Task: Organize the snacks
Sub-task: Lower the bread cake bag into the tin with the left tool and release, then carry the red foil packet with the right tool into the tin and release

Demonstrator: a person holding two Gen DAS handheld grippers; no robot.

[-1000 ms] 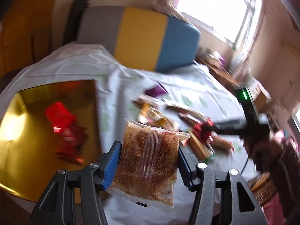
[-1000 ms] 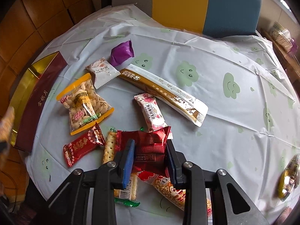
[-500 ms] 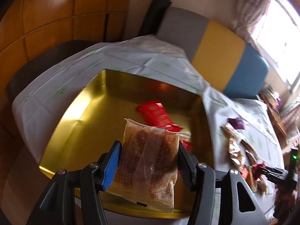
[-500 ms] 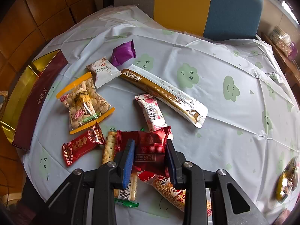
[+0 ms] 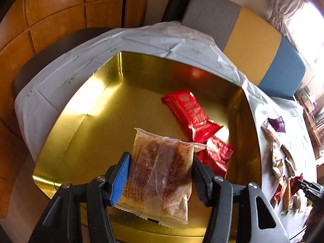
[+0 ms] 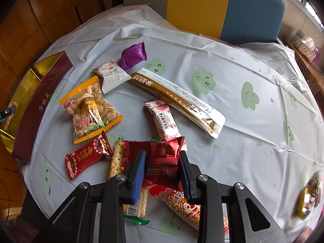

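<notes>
Now, left wrist view:
Left tongs (image 5: 160, 174): pinching a clear packet of brown crumbly snack (image 5: 160, 174) by its two side edges, hanging over the near part of the gold tin.
Gold tin (image 5: 85, 121): sitting open on the white-clothed surface (image 5: 141, 38), taking up most of the view.
Red packets (image 5: 190, 115): two lying inside the tin, toward its right wall, just beyond the held packet.

Right wrist view:
Right tongs (image 6: 162, 168): closing tight on a dark red wrapped sweet (image 6: 160, 151), down at the surface among the pile.
Loose snacks: lying scattered on the cloth, among them a bag of pale seeds (image 6: 89, 107), a purple packet (image 6: 132, 55), a long brown-and-white sachet (image 6: 178, 101) and a pink-and-white bar (image 6: 164, 121).
Tin's maroon side (image 6: 38, 109): showing at the far left edge.
</notes>
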